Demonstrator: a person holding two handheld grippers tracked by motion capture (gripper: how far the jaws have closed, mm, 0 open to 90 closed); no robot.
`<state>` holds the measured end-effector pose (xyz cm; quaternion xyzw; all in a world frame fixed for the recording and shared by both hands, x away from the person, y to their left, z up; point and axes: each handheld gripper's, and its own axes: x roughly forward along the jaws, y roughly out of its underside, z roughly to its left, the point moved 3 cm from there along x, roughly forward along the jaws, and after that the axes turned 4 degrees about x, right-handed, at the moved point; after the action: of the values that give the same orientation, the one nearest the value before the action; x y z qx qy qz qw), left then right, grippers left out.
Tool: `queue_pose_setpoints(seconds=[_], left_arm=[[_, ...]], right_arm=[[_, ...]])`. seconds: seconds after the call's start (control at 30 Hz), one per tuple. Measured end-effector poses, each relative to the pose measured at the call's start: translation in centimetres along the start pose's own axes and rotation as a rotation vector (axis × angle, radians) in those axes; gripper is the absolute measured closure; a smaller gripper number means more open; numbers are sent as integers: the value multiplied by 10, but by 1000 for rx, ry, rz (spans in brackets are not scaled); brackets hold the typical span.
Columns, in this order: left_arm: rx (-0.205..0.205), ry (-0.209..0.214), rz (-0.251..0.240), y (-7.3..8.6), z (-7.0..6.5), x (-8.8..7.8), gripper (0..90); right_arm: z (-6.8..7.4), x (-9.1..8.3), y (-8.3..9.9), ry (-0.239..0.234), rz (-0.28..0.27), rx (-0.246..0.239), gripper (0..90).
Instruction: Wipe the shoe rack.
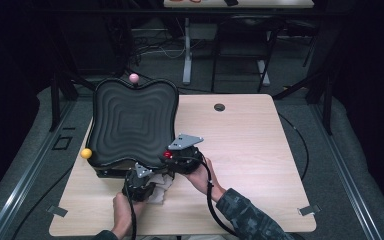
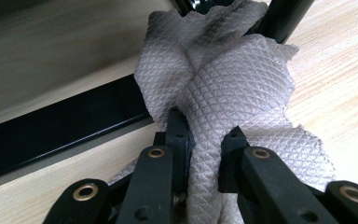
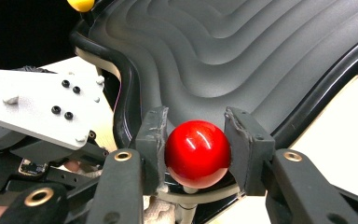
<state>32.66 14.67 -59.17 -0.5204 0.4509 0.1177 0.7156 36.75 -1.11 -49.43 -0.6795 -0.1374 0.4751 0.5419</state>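
**Cloth held at the near edge of the ridged tray**

The black ridged tray (image 1: 132, 122) is taken as the landmark. At its near right corner the red knob (image 3: 196, 153) is clamped between the jaws of the right gripper (image 3: 196, 140), closed on both its sides. Just beside the tray's near edge, left of that knob, the grey cloth (image 2: 223, 93) is pinched in the nearly shut left gripper (image 2: 205, 140). The bunched cloth runs forward from the jaws, toward the tray's black rim, so the left hand lies nearer for wiping there.
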Motion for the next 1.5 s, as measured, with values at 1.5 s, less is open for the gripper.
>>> queue_pose_setpoints(seconds=[1.5], left_arm=[[-211,-197,110,54,112,-43,794]], right_arm=[[1,0,0,7,0,-8,599]])
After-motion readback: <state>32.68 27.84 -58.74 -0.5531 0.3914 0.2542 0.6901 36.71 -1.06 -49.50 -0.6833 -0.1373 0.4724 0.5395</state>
